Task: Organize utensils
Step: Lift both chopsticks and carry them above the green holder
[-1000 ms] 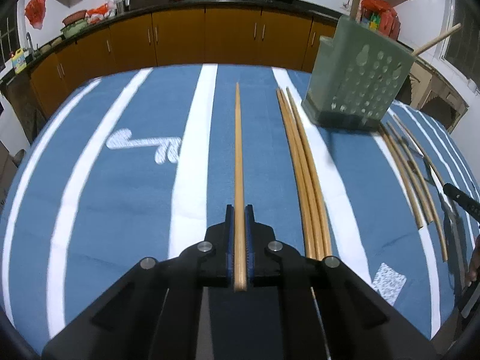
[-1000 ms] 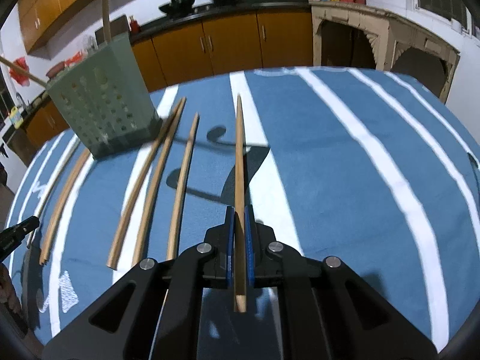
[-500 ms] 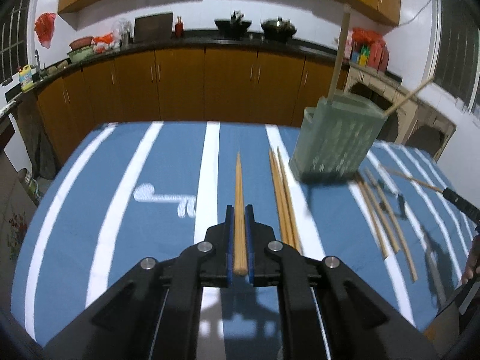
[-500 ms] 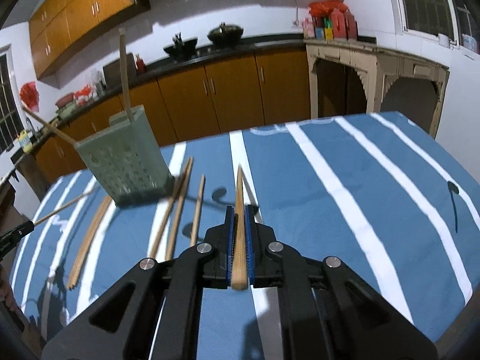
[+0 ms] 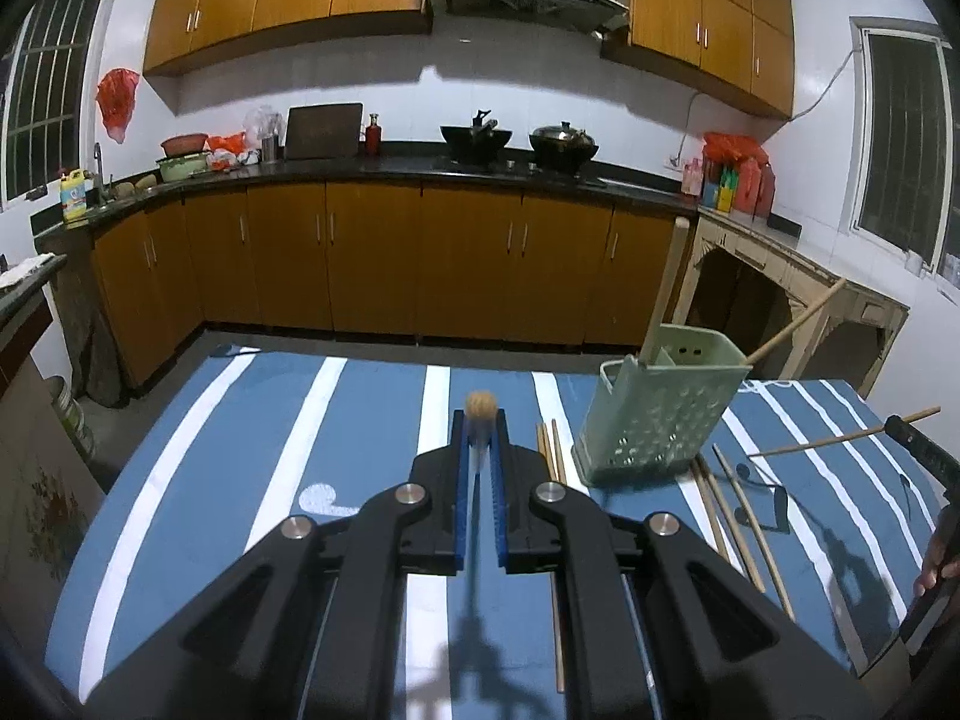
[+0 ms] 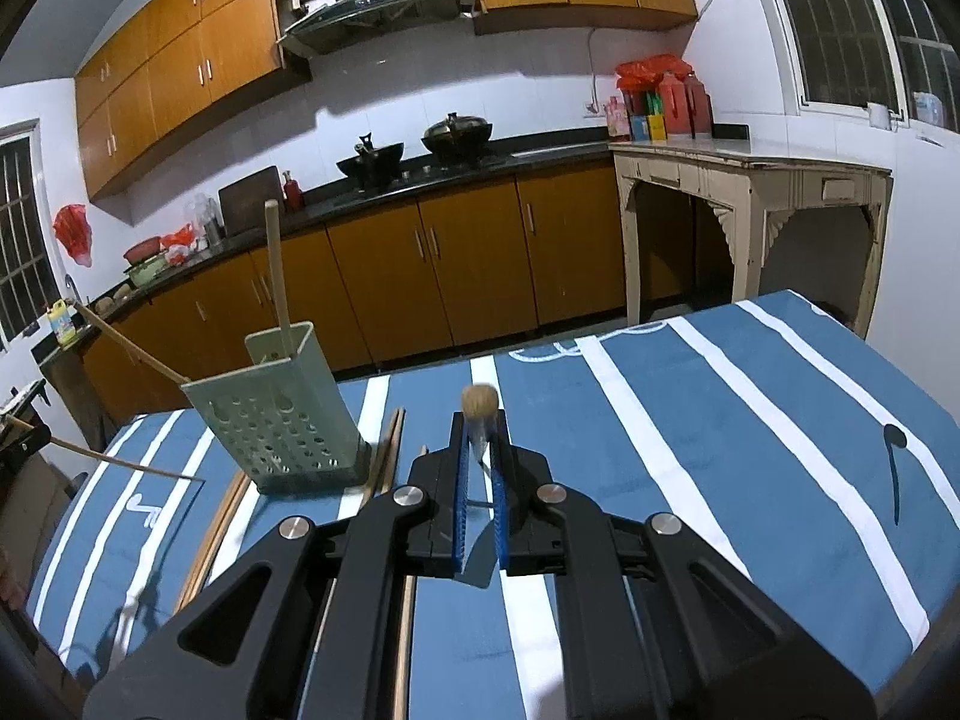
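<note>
Wooden chopsticks all over this blue striped table [image 5: 252, 420], and I'm holding one in each gripper right now. Left gripper [image 5: 480, 420] is clamping down on its chopstick [image 5: 481, 405], jaws squeezed nearly together on it, and the stick is pointing pretty much straight at the lens, so all I'm seeing is the round end poking out past the blue pads [image 5: 461, 480]. Right gripper [image 6: 480, 420] is doing the same deal with its own stick [image 6: 479, 402], jaws pinched tight on it, round end facing me.

From the right camera I'm also catching the left gripper's chopstick out at the left edge, hanging in the air above the cloth, with its thin shadow running below it.

Green holder [image 5: 657, 414] with the holes is sitting on the table, right of centre in the left view and left of centre in the right view [image 6: 282, 414]. It's already carrying two sticks, one standing nearly upright and one leaning way out over the rim.

Loose chopsticks are lying flat on both sides of the holder: a pair [image 5: 549, 450] just beside its left edge and a few more [image 5: 729, 510] fanning out on its right. In the left view a hand [image 5: 936, 558] is peeking in at the far right edge.
</note>
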`<action>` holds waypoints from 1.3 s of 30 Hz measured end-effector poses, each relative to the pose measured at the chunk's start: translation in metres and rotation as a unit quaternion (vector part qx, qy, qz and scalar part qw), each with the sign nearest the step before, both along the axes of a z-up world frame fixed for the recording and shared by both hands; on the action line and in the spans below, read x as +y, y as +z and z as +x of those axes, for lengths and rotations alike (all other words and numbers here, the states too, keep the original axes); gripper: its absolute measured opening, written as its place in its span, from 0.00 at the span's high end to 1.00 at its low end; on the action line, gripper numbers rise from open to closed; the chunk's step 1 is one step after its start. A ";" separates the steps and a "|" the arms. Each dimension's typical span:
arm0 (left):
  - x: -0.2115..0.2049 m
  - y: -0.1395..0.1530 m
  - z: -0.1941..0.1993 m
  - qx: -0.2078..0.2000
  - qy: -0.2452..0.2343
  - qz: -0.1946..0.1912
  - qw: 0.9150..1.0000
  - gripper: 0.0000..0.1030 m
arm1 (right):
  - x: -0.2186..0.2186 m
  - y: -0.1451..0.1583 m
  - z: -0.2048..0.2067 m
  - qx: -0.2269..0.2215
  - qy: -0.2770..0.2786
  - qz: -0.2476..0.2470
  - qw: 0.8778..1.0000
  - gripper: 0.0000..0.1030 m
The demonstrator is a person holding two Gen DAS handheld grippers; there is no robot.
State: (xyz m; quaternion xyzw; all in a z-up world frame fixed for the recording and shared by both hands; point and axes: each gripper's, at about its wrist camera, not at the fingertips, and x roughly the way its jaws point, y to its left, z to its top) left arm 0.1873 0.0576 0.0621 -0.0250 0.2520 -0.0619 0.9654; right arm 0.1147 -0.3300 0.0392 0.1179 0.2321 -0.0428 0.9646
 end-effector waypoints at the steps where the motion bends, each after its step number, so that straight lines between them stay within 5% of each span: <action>1: 0.001 0.000 0.000 0.000 0.000 0.000 1.000 0.92 | 0.000 0.001 0.001 0.000 0.000 0.000 1.000 0.92; 14: 0.005 0.023 -0.004 -0.021 -0.008 -0.012 1.000 0.93 | 0.003 0.030 0.000 -0.044 -0.001 -0.003 0.999 0.92; 39: -0.035 0.108 -0.029 -0.032 -0.111 -0.044 0.992 0.93 | 0.022 0.099 -0.014 -0.121 0.076 0.042 0.989 0.93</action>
